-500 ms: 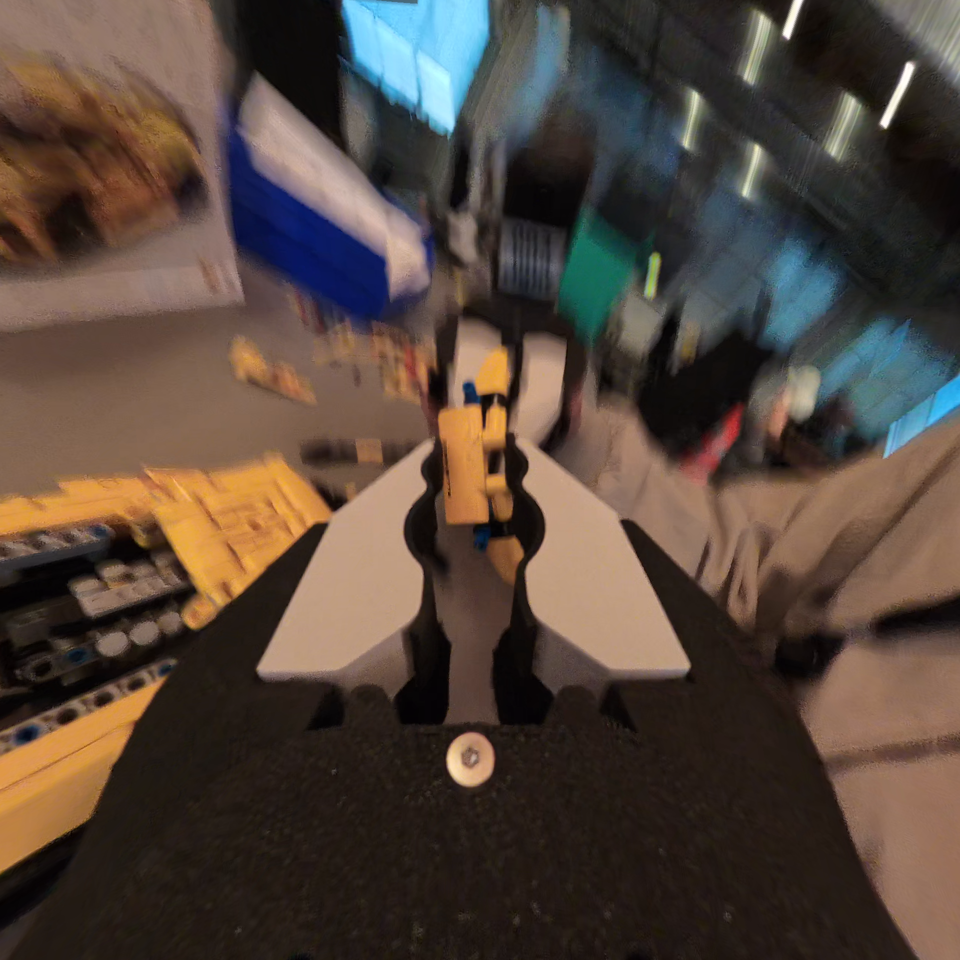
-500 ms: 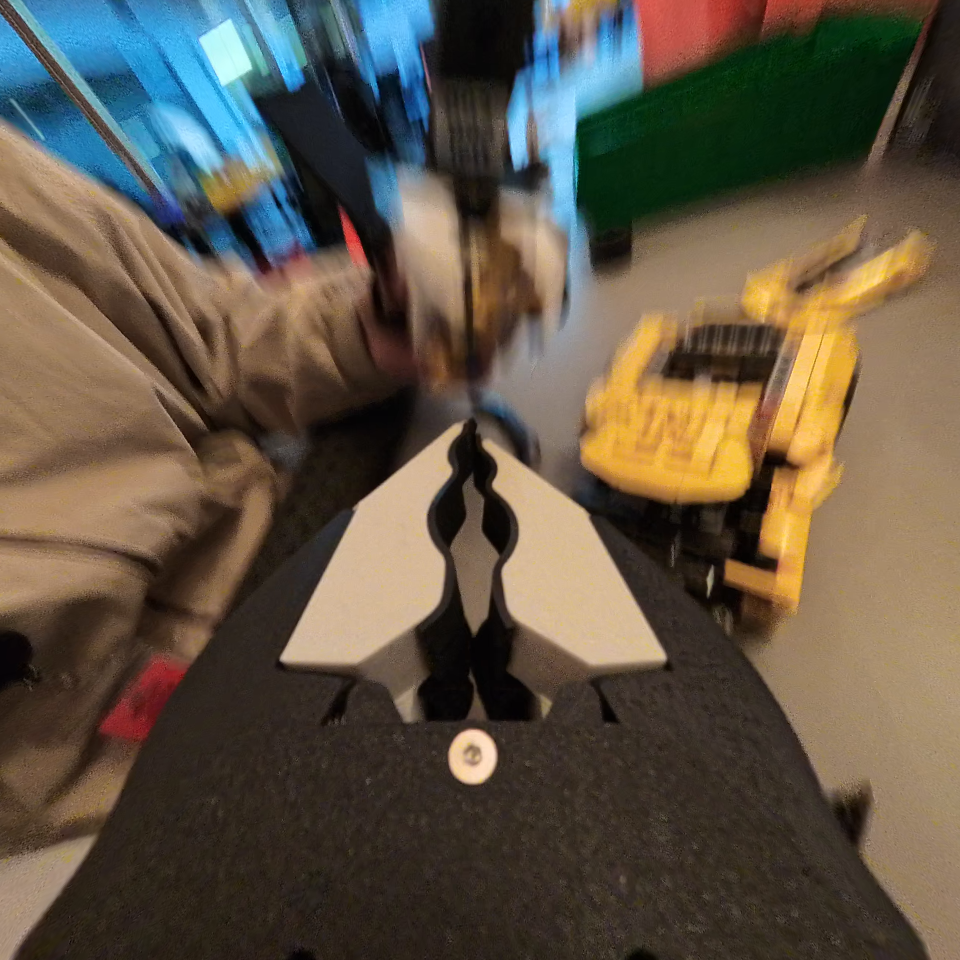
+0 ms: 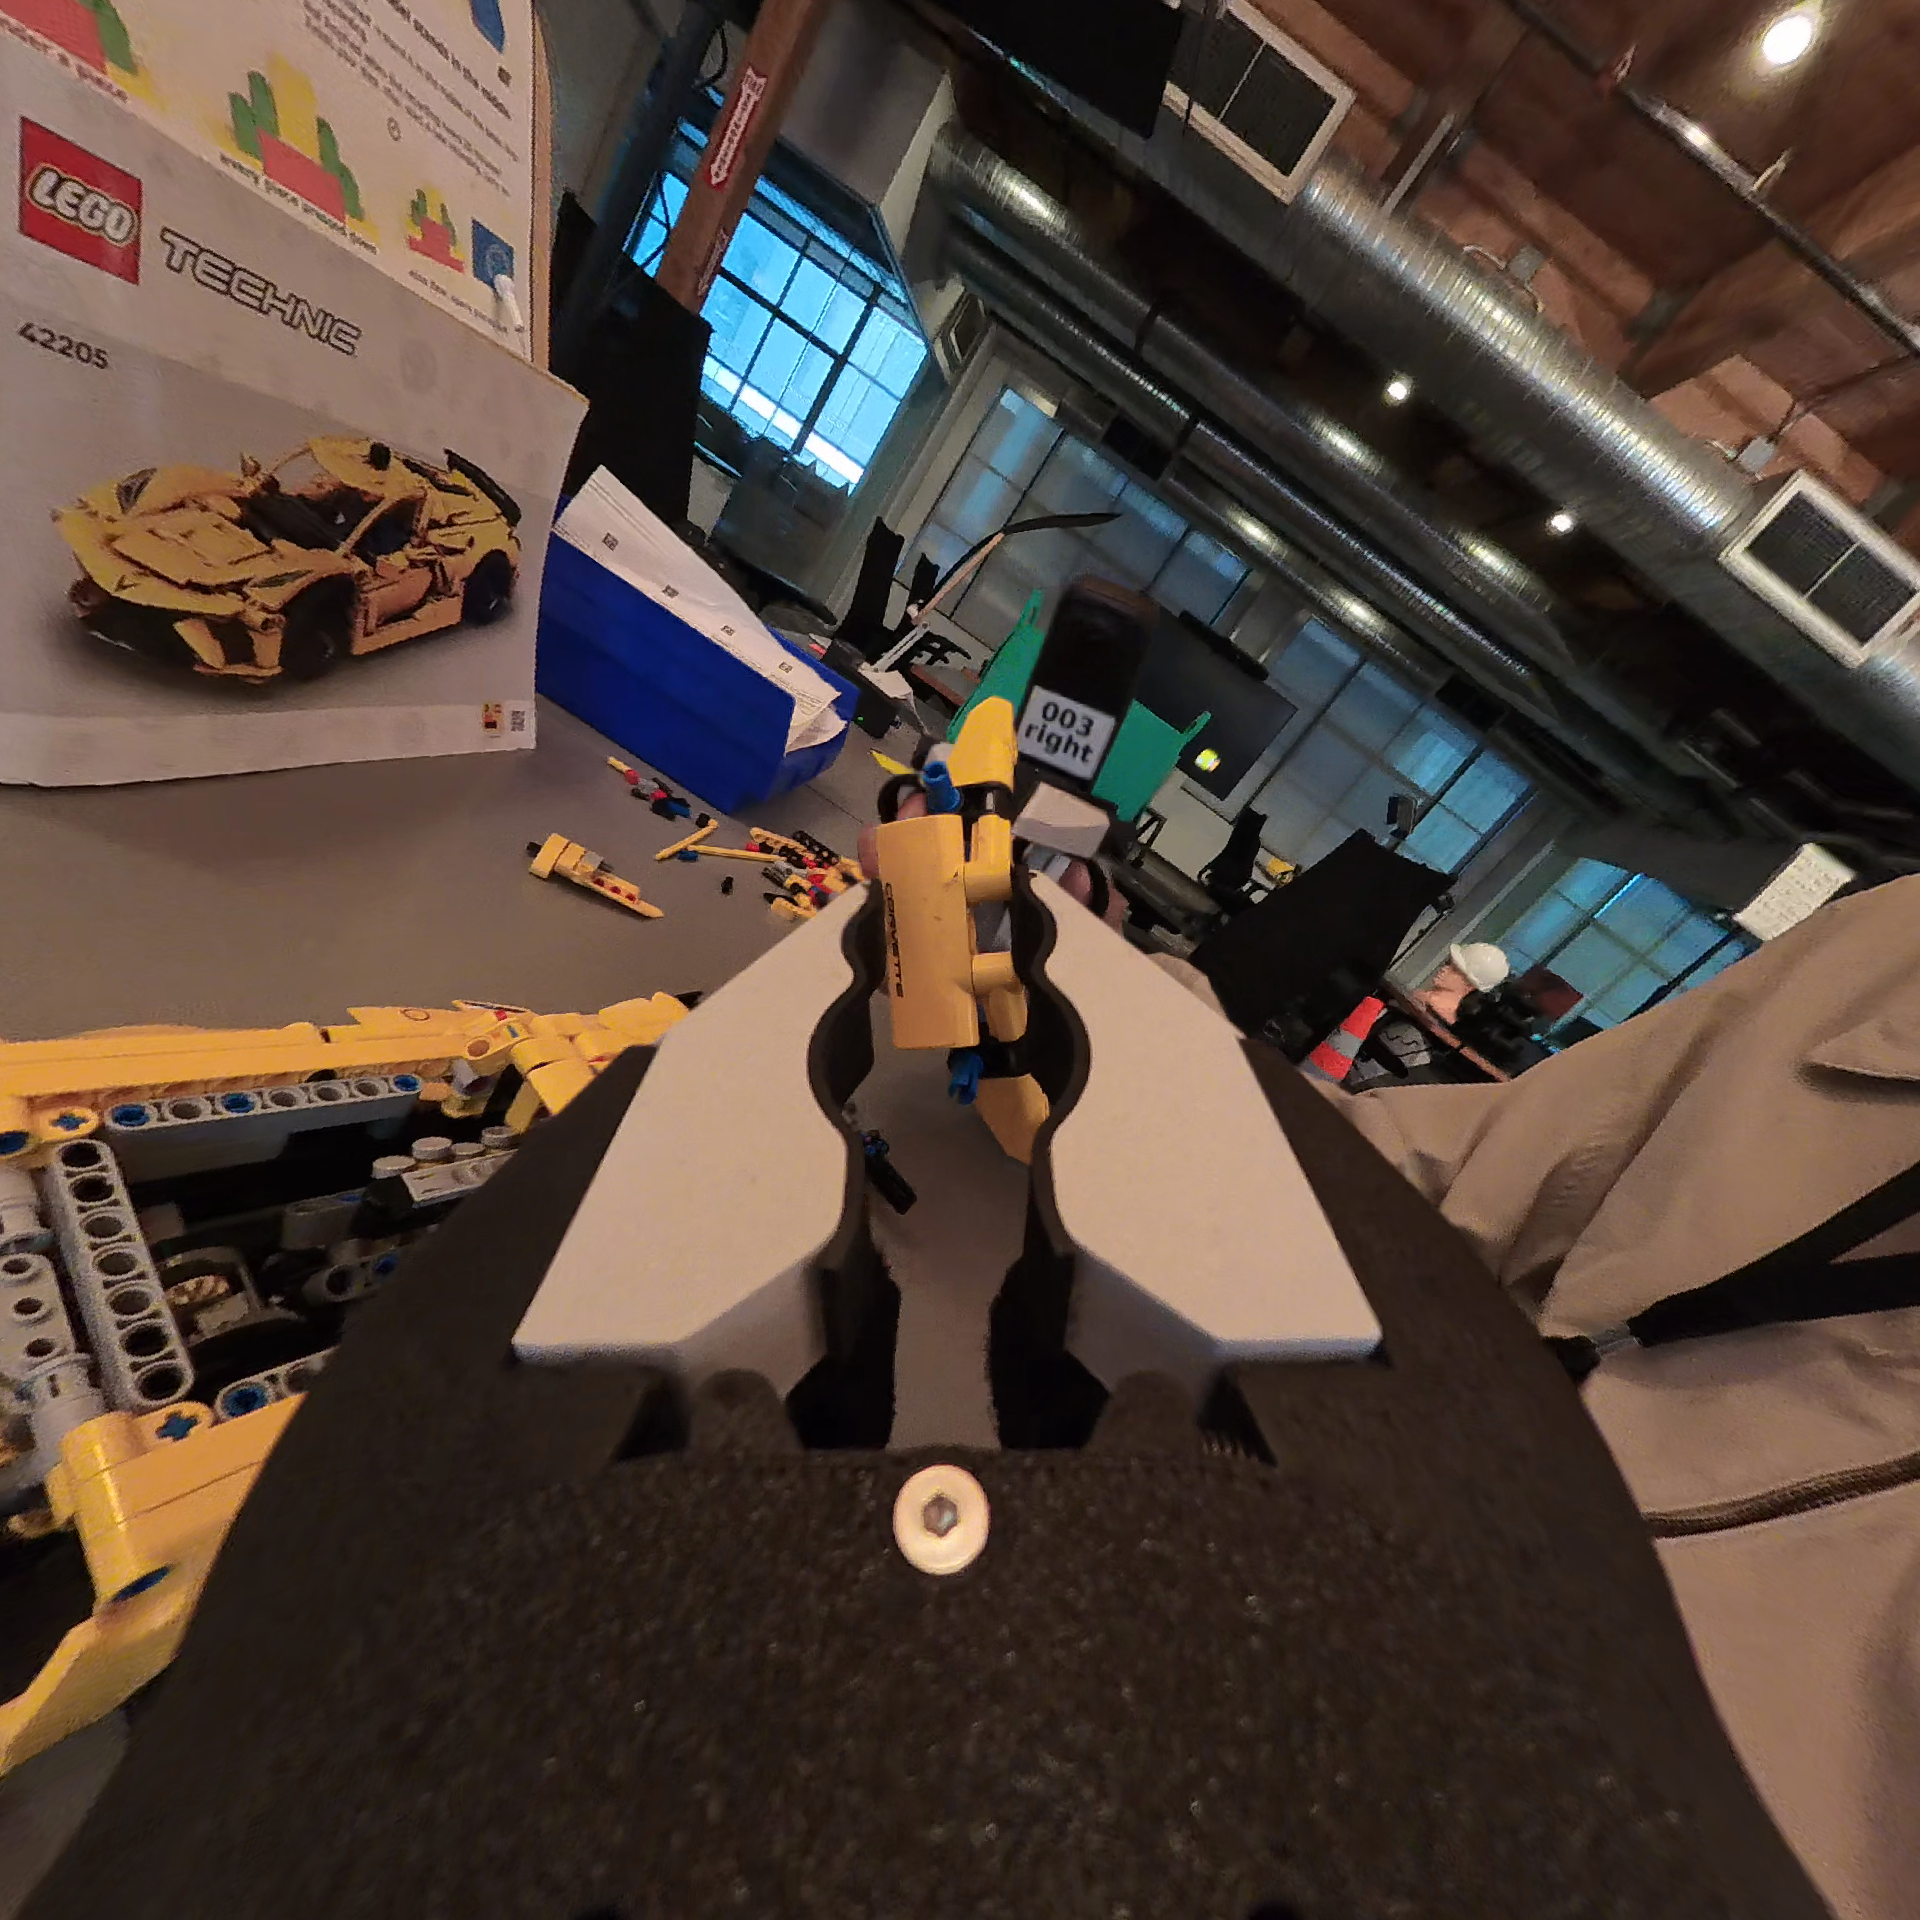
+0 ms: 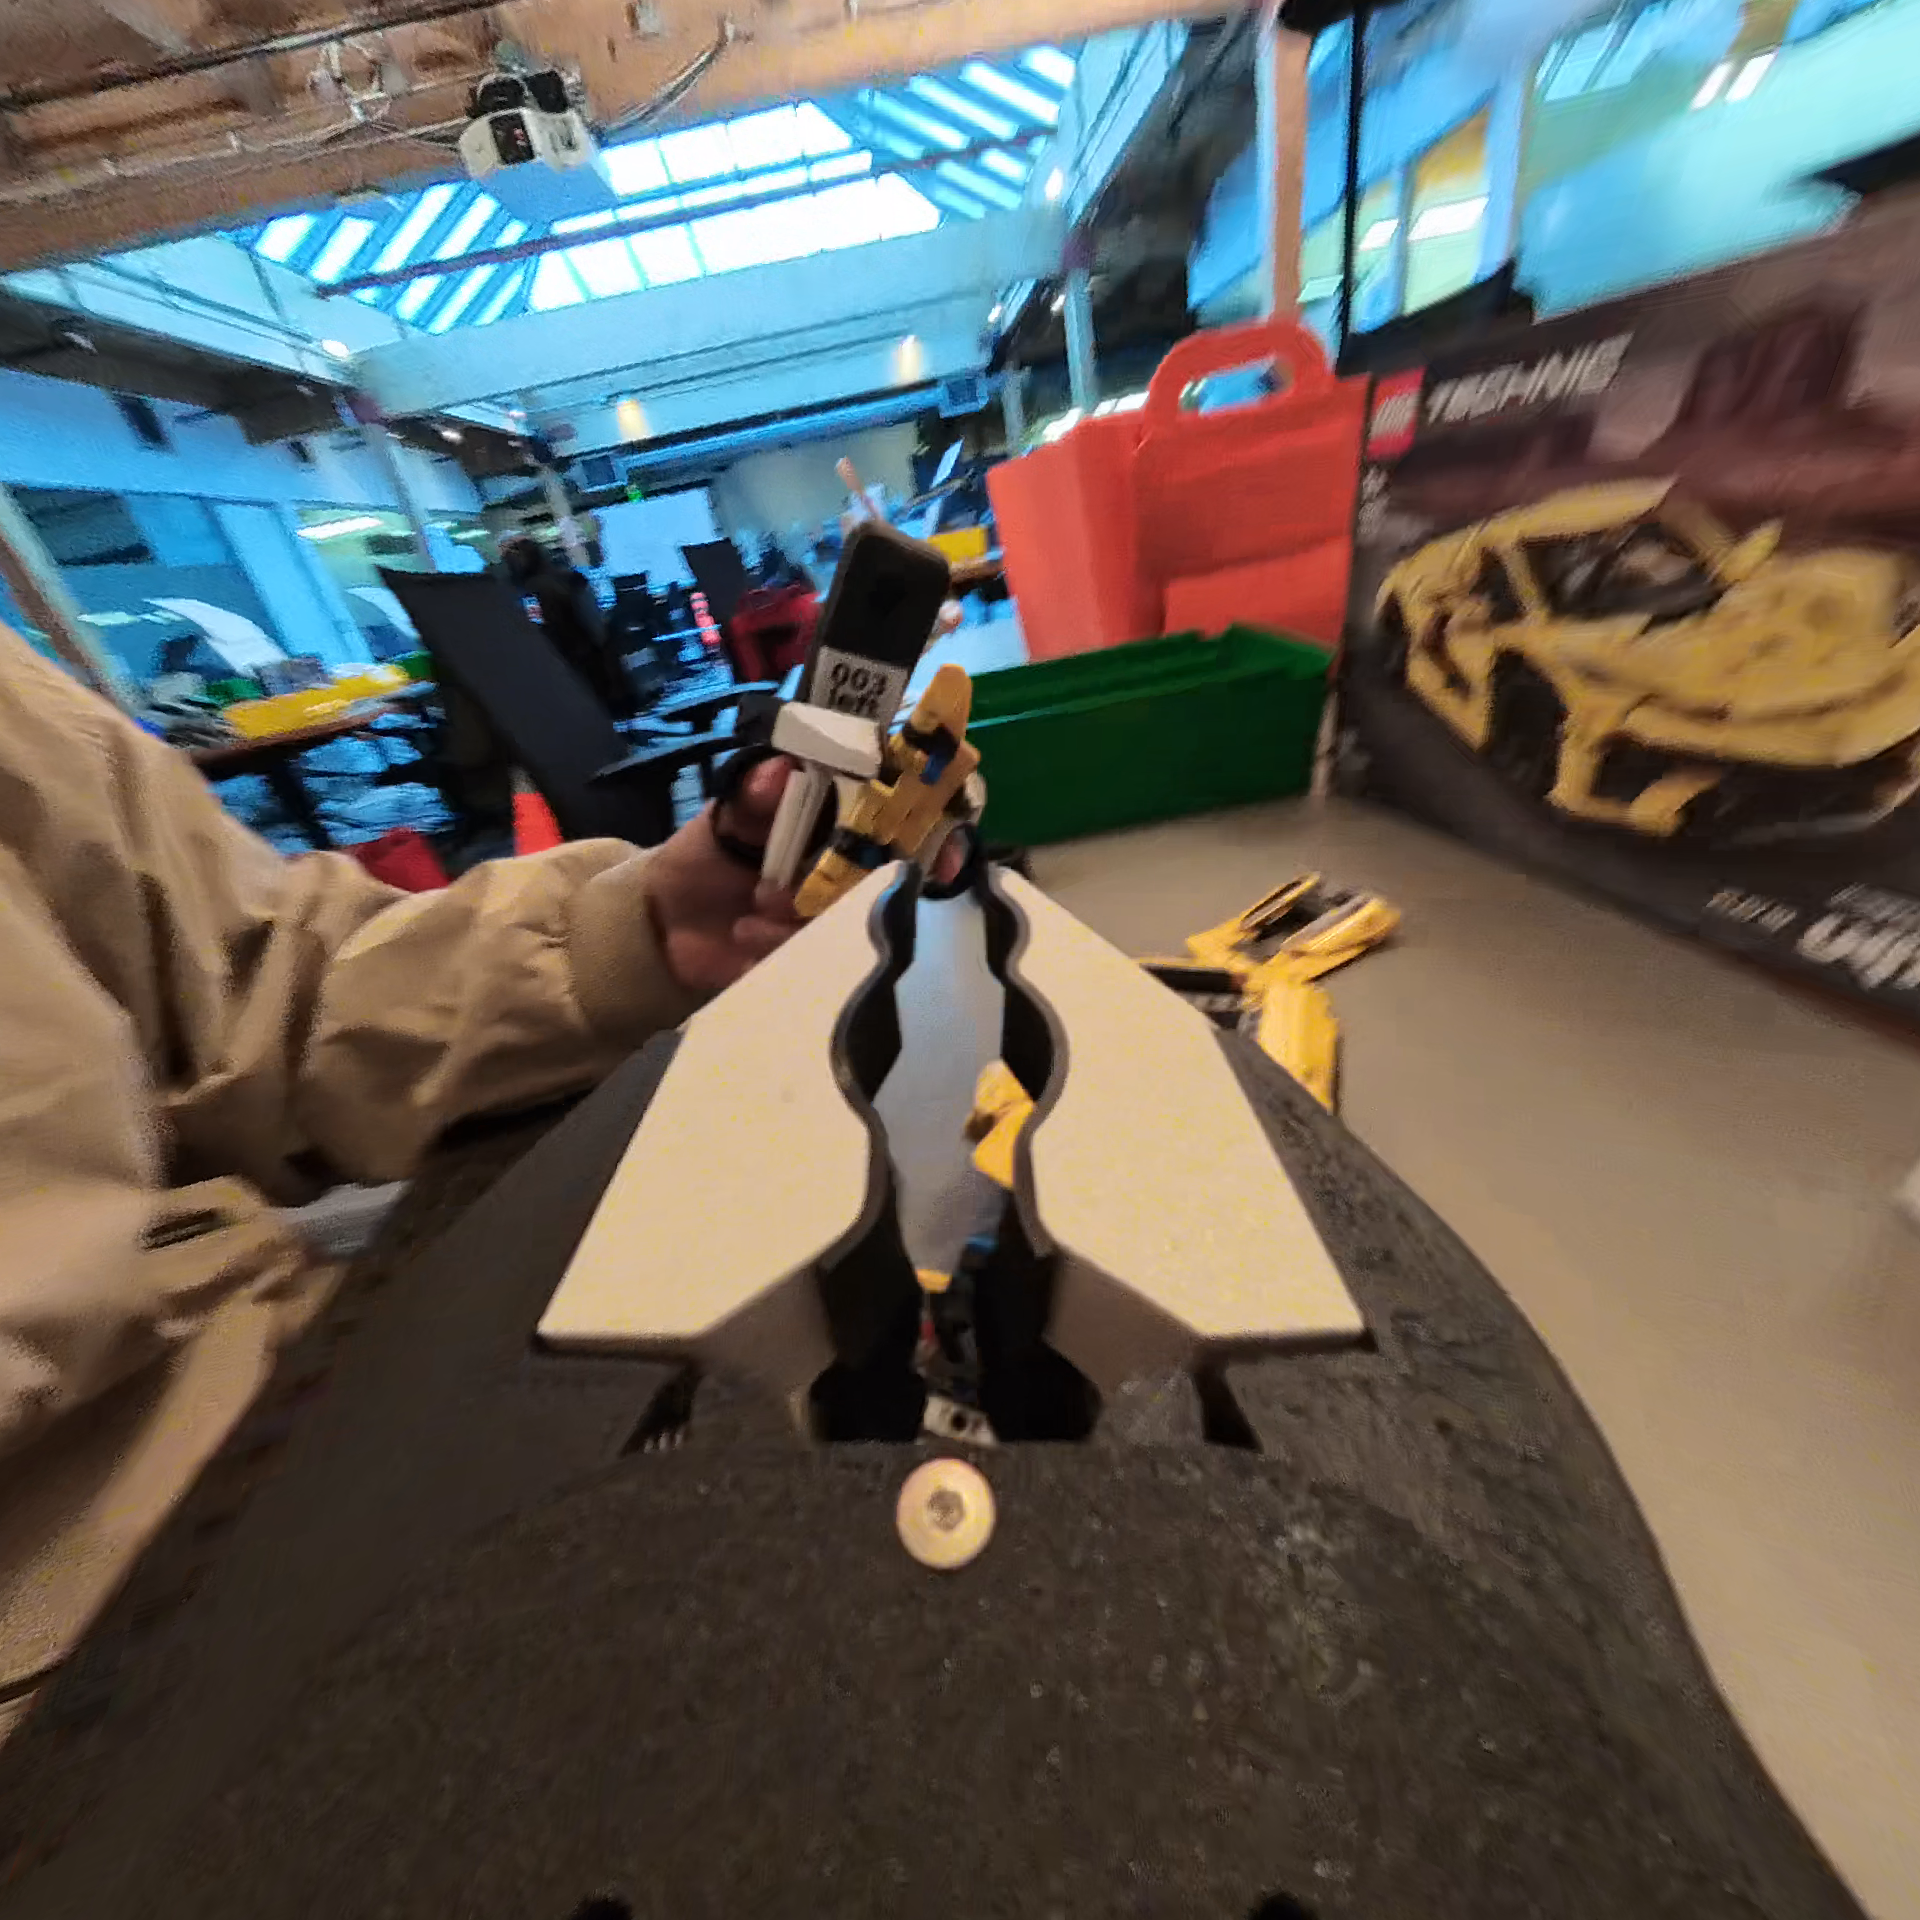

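- Left tongs (image 3: pixel 951 971) clamped on a yellow brick piece (image 3: pixel 940 940): a flat yellow panel with blue pins and a black link, held upright above the grey counter (image 3: pixel 260 904).
- Right tongs (image 4: pixel 940 894) slightly apart, empty, tips just beside the piece (image 4: pixel 894 795) in the right wrist view.
- Half-built yellow car (image 3: pixel 156 1143) at lower left, cut off by the frame edge; loose bricks (image 3: pixel 592 868) scattered farther off, near a blue bin (image 3: pixel 665 665) and a booklet (image 3: pixel 260 499).
- Lower end of the piece hidden between the left fingers (image 3: pixel 707 1174).
- Right wrist view soft; box (image 4: pixel 1662 665) blurred.
- Sharper than half a second ago; right tongs then nearly shut, now apart.
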Motion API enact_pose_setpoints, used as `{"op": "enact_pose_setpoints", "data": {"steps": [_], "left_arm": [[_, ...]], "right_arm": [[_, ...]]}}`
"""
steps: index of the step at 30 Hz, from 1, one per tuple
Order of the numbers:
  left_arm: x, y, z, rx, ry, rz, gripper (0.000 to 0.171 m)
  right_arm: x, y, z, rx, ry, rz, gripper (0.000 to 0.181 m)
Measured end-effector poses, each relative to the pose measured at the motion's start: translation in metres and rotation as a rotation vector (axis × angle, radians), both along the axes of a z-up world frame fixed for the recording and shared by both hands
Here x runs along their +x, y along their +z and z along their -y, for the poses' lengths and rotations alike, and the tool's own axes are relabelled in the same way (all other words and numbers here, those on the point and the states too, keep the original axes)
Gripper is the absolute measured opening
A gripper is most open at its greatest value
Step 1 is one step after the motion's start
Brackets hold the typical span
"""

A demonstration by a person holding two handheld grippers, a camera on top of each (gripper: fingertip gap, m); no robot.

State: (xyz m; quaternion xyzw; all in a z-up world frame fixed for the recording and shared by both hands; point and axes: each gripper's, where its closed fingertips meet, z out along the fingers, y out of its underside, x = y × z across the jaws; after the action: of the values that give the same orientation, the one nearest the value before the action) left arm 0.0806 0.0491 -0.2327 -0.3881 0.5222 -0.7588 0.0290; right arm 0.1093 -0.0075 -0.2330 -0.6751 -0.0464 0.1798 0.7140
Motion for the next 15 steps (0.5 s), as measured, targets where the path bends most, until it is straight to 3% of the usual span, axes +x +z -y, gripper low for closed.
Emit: {"op": "enact_pose_setpoints", "data": {"steps": [3, 5, 7, 12, 15], "left_arm": [[0.001, 0.002, 0.003, -0.064, 0.000, 0.003, 0.023], [-0.002, 0.002, 0.014, -0.087, -0.037, 0.000, 0.023], [-0.006, 0.003, 0.024, -0.121, -0.083, 0.000, 0.023], [-0.013, 0.020, 0.028, -0.361, -0.203, -0.008, 0.023], [-0.012, 0.018, 0.028, -0.401, -0.216, -0.034, 0.023]], "right_arm": [[-0.005, -0.001, -0.010, 0.015, -0.073, 0.051, 0.014], [-0.009, 0.010, -0.018, 0.063, -0.092, -0.005, 0.044], [-0.015, 0.011, -0.023, 0.070, -0.099, 0.020, 0.058], [-0.012, 0.015, -0.022, 0.096, -0.306, 0.321, 0.049], [-0.018, 0.014, -0.025, 0.079, -0.441, 0.543, 0.041]]}}
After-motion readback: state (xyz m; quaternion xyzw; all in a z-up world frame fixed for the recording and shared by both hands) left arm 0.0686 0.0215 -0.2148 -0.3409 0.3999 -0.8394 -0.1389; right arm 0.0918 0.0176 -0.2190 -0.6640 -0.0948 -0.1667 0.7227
